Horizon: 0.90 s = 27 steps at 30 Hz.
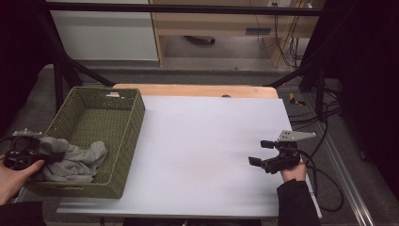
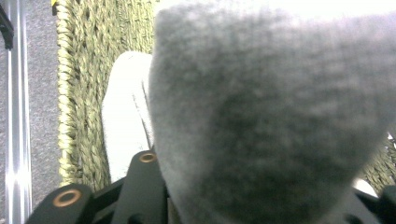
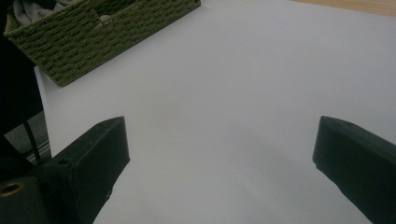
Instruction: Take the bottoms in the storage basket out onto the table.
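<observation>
A grey cloth (image 1: 77, 160) lies bunched in the near end of a green woven basket (image 1: 136, 117) at the left of the table. One end of it is drawn up over the basket's left rim. My left gripper (image 1: 52, 156) is at that rim, shut on this end of the cloth. In the left gripper view the cloth (image 2: 271, 116) bulges between the jaws of the left gripper (image 2: 266, 186), with the basket wall (image 2: 79, 93) behind. My right gripper (image 1: 260, 152) hovers open over the white table top at the right. The right gripper (image 3: 222, 130) has nothing between its jaws.
The white table top (image 1: 207, 141) has a wooden strip (image 1: 197, 90) along its far edge. Black frame posts (image 1: 59, 80) stand at the far corners. Cables (image 1: 324, 188) trail off the table's right side. In the right gripper view the basket (image 3: 93, 32) sits at the upper left.
</observation>
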Motion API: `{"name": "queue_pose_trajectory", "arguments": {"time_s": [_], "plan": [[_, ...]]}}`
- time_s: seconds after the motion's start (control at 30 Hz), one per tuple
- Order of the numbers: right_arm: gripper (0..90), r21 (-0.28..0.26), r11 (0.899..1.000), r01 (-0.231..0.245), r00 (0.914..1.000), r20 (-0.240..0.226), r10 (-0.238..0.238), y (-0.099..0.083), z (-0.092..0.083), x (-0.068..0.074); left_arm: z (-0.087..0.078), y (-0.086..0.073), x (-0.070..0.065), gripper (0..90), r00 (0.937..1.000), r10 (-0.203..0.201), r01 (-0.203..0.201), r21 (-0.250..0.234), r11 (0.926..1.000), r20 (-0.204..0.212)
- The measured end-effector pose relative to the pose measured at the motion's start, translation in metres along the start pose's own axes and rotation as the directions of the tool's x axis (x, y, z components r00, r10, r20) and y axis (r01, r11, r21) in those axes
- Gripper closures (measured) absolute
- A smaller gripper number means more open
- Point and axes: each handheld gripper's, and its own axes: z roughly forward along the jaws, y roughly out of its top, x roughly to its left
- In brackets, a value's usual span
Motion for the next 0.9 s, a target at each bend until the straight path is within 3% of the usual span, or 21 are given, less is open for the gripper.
{"name": "queue_pose_trajectory", "arguments": {"time_s": [0.37, 0.9], "plan": [[4.1, -0.001, 1.000, 0.002, 1.0000, 0.000, -0.002, 0.000, 0.000, 0.000, -0.002, 0.002, 0.000, 73.2, 1.0000, 0.006, -0.006, 0.014, 0.9999, 0.004], [4.1, -0.003, 1.000, -0.001, 1.0000, 0.000, 0.001, 0.000, -0.001, 0.000, -0.011, 0.005, -0.002, 75.2, 0.9999, 0.009, -0.009, -0.013, 0.9999, 0.015]]}}
